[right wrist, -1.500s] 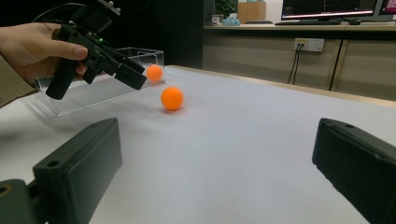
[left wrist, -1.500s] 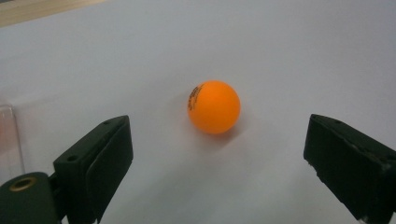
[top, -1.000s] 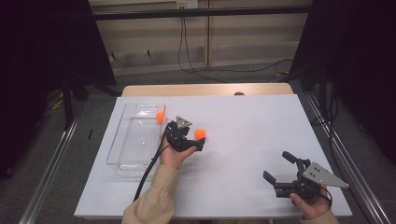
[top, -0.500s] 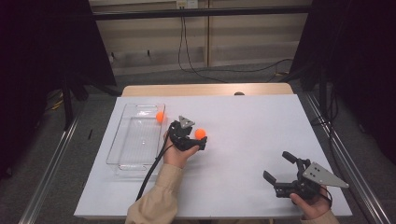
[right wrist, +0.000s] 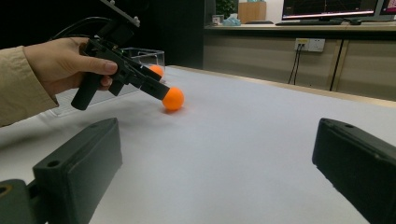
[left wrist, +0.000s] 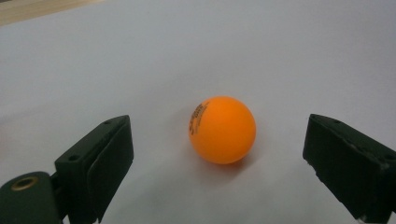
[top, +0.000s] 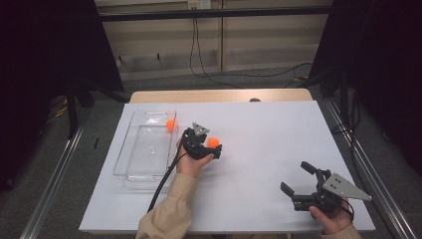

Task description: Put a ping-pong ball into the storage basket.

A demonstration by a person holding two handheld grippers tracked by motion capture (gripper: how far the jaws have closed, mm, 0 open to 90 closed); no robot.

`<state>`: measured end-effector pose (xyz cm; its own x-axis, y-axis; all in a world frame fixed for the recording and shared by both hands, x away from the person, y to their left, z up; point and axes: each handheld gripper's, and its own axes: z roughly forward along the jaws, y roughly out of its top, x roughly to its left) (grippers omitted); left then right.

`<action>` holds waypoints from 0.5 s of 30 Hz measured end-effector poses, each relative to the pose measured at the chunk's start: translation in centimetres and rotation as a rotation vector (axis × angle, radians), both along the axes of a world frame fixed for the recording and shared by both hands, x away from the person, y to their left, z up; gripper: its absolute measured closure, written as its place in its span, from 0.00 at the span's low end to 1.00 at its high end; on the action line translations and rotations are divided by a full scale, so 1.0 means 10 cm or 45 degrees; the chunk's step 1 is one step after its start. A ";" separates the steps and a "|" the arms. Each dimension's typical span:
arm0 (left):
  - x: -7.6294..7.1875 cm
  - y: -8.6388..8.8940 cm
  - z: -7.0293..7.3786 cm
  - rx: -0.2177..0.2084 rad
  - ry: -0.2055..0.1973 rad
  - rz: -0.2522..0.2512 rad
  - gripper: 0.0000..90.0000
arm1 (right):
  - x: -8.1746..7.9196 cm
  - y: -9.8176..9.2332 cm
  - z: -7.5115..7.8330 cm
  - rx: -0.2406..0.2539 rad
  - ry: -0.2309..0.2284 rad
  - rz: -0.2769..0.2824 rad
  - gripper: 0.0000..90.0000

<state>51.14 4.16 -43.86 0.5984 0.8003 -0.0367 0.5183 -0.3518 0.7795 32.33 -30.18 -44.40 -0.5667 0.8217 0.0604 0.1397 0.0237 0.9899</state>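
An orange ball (top: pixel 213 142) lies on the white table (top: pixel 259 129), left of the middle. My left gripper (top: pixel 214 148) is lowered over the ball, one jaw on each side. In the left gripper view the ball (left wrist: pixel 222 129) sits between the wide-open jaws of my left gripper (left wrist: pixel 219 140), and neither pad touches it. A second orange ball (top: pixel 170 124) rests in the far corner of the clear tray (top: pixel 130 159). My right gripper (top: pixel 297 178) stands open near the front right with nothing between its jaws. The right gripper view shows the left gripper (right wrist: pixel 159 91) beside the ball (right wrist: pixel 173 98).
The clear tray lies lengthwise along the table's left side, just left of my left hand. A black cable (top: pixel 164 181) trails from the left gripper toward the front edge. Bare white surface stretches between the two grippers and on to the far right.
My left gripper has edged slightly to the right around the ball, which stays where it was. The right gripper has not moved.
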 end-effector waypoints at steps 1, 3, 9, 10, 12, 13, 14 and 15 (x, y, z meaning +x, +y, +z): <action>0.00 -0.01 -0.01 -0.011 0.000 0.003 0.10 | 0.00 0.00 0.00 -0.001 -0.001 0.003 0.01; 0.01 0.00 -0.01 0.007 0.004 -0.012 0.10 | 0.00 0.00 0.00 -0.002 -0.001 0.001 0.01; 0.02 -0.02 -0.03 -0.001 -0.005 0.007 0.11 | 0.00 0.00 0.00 0.000 -0.001 0.000 0.01; 0.03 -0.02 -0.04 -0.004 0.003 0.000 0.11 | 0.00 0.00 0.00 -0.004 -0.001 0.001 0.01; 0.03 -0.01 -0.04 0.017 0.001 -0.012 0.12 | 0.00 0.00 0.00 0.000 0.000 0.004 0.01; 0.04 -0.02 -0.05 0.011 -0.003 -0.004 0.13 | 0.00 0.00 0.00 0.000 -0.001 0.003 0.01; 0.04 -0.02 -0.05 0.001 0.000 -0.009 0.13 | 0.00 0.00 0.00 0.004 -0.002 0.002 0.01; 0.05 -0.03 -0.06 -0.007 -0.002 -0.012 0.15 | 0.00 0.00 0.00 0.003 -0.001 0.001 0.01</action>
<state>51.60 3.87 -44.46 0.6060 0.7944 -0.0400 0.5138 -0.3526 0.7821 32.34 -30.18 -44.40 -0.5676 0.8210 0.0622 0.1391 0.0212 0.9901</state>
